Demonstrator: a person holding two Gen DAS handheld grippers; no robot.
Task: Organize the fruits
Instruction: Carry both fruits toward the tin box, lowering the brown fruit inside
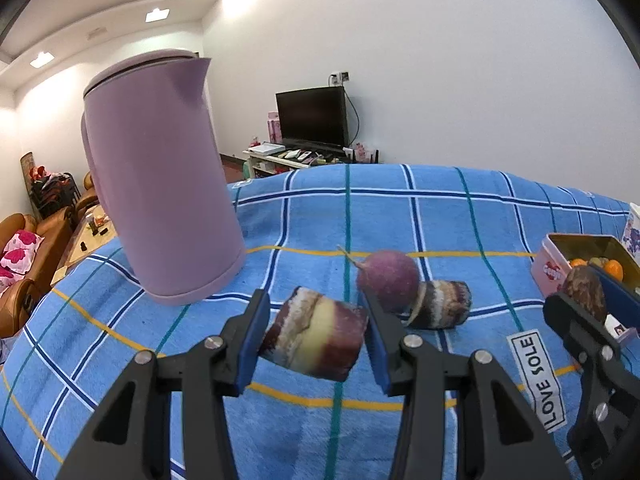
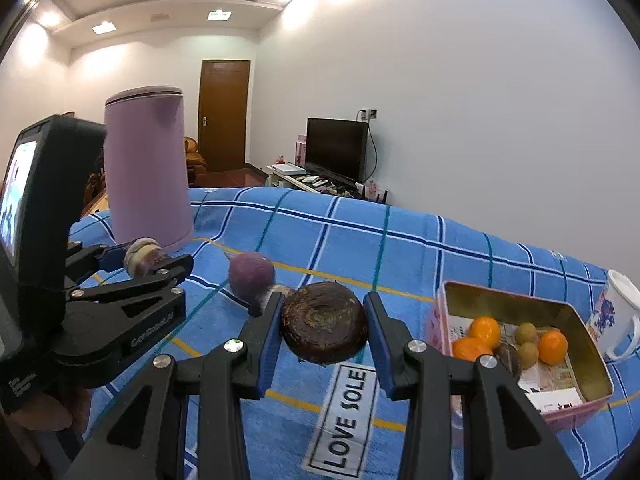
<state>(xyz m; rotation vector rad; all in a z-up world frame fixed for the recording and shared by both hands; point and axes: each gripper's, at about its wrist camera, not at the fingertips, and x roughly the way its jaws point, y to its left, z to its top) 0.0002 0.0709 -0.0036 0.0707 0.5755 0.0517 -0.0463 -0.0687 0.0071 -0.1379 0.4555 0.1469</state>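
- Left wrist view: the left tool (image 1: 316, 336) is clamped on a cut chunk of purple-and-cream produce (image 1: 316, 334), one blue pad on each end, lifted clear of the blue checked cloth (image 1: 400, 208) covering the tabletop.
- Just beyond it a round purple fruit (image 1: 387, 278) and a second banded chunk (image 1: 442, 304) lie touching on the cloth; a lilac kettle (image 1: 160, 184) stands to the left, close by.
- At the right edge the right tool (image 1: 592, 300) holds a dark brown fruit (image 1: 585, 292) in front of the pink tin (image 1: 554, 268).
- Right wrist view: the right tool (image 2: 324, 332) is closed on the dark brown fruit (image 2: 324, 328), gripped across its width and raised above the cloth near the "LOVE SOLE" label (image 2: 344, 412).
- The pink tin (image 2: 592, 364) sits open to the right, already holding oranges (image 2: 552, 346) and small green fruits (image 2: 526, 332); a white mug (image 2: 616, 316) stands just behind it.
- Judged next: carry the brown fruit over the tin's near rim, lower it into the bare corner, then release.
- Room is tight around the mug and the tin's rim; the left tool (image 2: 148, 266) has open cloth ahead but should skirt the kettle (image 2: 148, 168).
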